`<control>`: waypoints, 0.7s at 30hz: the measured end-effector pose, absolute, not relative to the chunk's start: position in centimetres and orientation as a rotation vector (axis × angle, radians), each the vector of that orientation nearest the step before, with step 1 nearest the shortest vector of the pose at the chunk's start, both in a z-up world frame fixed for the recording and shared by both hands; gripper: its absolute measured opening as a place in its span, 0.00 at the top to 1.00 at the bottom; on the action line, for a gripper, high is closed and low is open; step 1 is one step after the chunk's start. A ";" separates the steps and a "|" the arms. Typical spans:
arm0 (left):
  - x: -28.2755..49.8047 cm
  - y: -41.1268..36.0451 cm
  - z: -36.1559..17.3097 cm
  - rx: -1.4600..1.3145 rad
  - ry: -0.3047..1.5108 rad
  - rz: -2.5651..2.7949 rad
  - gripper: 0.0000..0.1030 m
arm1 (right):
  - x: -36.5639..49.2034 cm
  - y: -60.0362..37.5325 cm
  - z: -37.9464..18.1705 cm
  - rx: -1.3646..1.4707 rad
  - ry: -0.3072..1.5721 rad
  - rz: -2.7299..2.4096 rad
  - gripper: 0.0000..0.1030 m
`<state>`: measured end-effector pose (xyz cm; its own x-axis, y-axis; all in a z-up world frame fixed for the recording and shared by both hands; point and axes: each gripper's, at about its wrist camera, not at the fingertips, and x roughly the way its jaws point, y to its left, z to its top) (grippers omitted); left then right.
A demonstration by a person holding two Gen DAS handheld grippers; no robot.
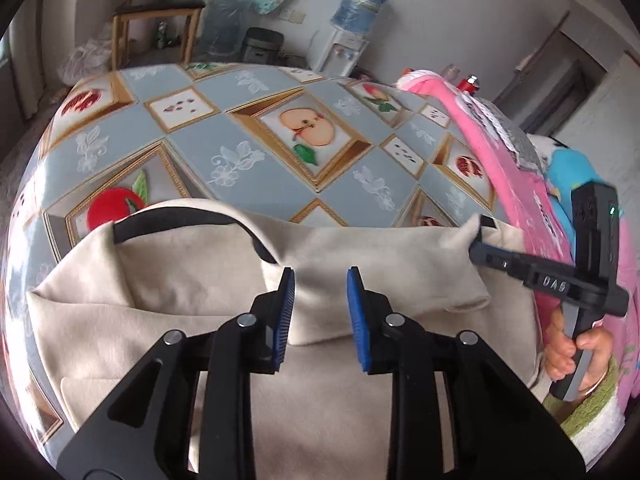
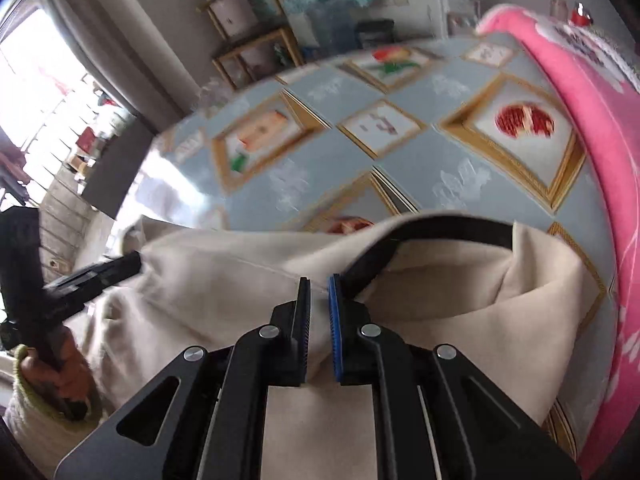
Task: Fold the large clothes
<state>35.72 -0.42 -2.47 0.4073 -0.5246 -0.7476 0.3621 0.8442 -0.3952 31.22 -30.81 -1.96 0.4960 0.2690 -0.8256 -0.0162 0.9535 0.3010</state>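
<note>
A cream garment with a black collar band lies bunched on the near part of the table. My left gripper stands over its middle, the jaws narrowly apart with a thick fold of cream cloth filling the gap. In the right wrist view the left gripper meets the garment's left edge. My right gripper is shut on cream cloth just below the collar band. In the left wrist view the right gripper pinches a corner that sticks up past its tips.
The table carries a blue-grey cloth with framed fruit pictures. A pink fabric lies along its right side. A person's hand grips the right handle. Behind stand a wooden chair and a water dispenser.
</note>
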 end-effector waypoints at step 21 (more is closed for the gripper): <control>26.9 4.7 2.8 -0.088 0.998 -0.430 0.50 | 20.8 -27.7 2.0 0.203 1.012 0.239 0.31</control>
